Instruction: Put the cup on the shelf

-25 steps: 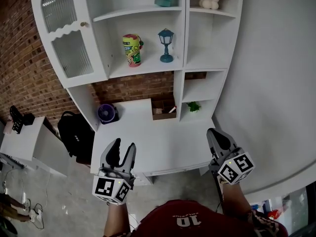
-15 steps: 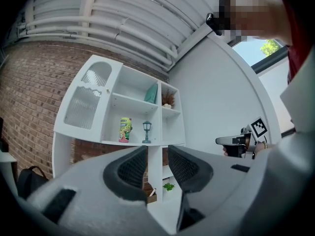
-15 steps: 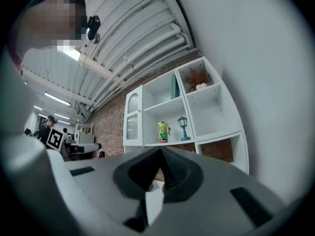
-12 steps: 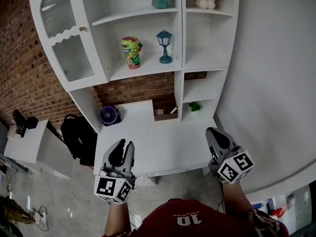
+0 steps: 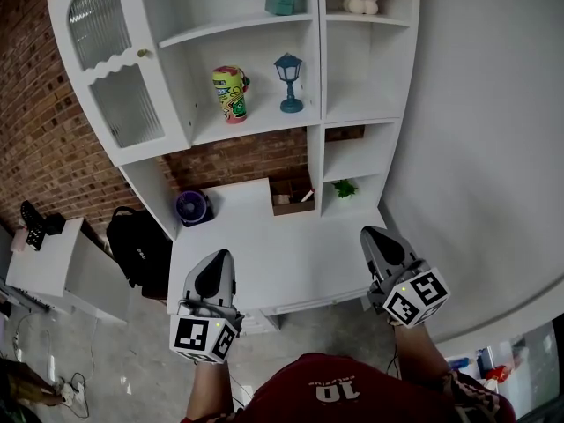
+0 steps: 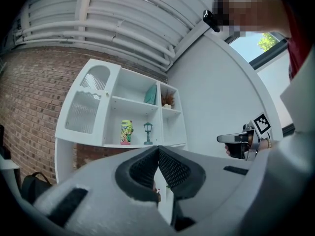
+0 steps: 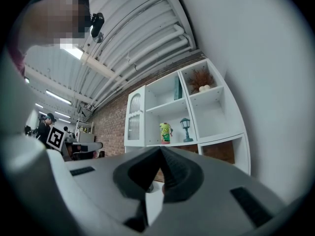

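**A:** Which step is this?

**B:** Either done or not yet begun, I'd say. In front of the white shelf unit [image 5: 348, 108], both grippers hang over the near edge of the desk [image 5: 291, 254]. The left gripper [image 5: 217, 263] has just been closing and its jaws meet on nothing. The right gripper [image 5: 370, 233] is pressed together, also empty. The bright cup [image 5: 229, 94] stands upright on the middle shelf, just left of a small lamp [image 5: 288, 83].

**A:** And next?

**B:** That depends on the purple round thing [image 5: 192, 207] at the back left of the desk, which is too small to identify. If it's a cup, the left jaws must open and reach for it.
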Tool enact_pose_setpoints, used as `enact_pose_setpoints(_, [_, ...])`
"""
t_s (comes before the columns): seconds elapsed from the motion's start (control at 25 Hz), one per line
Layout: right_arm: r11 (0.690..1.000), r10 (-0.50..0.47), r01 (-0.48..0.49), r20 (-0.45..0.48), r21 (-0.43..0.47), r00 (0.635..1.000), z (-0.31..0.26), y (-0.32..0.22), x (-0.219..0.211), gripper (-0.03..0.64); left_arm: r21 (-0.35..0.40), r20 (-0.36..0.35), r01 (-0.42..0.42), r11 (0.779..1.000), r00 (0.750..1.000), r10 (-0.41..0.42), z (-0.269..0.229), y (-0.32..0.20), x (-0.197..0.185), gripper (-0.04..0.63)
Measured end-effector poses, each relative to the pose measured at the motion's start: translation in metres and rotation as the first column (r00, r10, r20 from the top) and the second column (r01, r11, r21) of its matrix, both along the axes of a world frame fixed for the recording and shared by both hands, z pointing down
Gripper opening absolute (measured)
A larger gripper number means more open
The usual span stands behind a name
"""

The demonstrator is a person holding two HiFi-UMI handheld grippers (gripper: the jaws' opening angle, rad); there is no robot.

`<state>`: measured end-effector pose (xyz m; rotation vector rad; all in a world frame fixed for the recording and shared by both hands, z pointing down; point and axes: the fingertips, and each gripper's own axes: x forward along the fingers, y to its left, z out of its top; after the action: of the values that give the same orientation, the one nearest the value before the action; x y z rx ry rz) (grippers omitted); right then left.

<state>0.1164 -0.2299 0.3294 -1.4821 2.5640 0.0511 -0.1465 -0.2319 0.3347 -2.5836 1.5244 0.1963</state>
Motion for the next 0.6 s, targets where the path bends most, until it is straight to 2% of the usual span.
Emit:
enact_pose_setpoints(0.16, [1.0,0.017,-0.017,-0.004,-0.005,1.0,0.003,0.0,0.002,0.005,-0.019,-0.006,0.011,1.0,1.0,-0.011,0.004,-0.002,-0.004,-0.002])
enact_pose_setpoints(0.36, [0.999,0.045,-0.046,-0.061,-0.022,0.997,0.011,-0.001,0.0,0.003,-0.038,-0.001,0.029,0.999,1.0,-0.029,0.012,-0.003,-0.008,-0.002])
enact_pose_setpoints(0.6, [0.998,0.056,-0.058,-0.054,-0.027,0.997,0.014,-0.003,0.0,0.003,-0.044,-0.022,0.014,0.999,1.0,-0.015,0.014,-0.001,-0.012,-0.003])
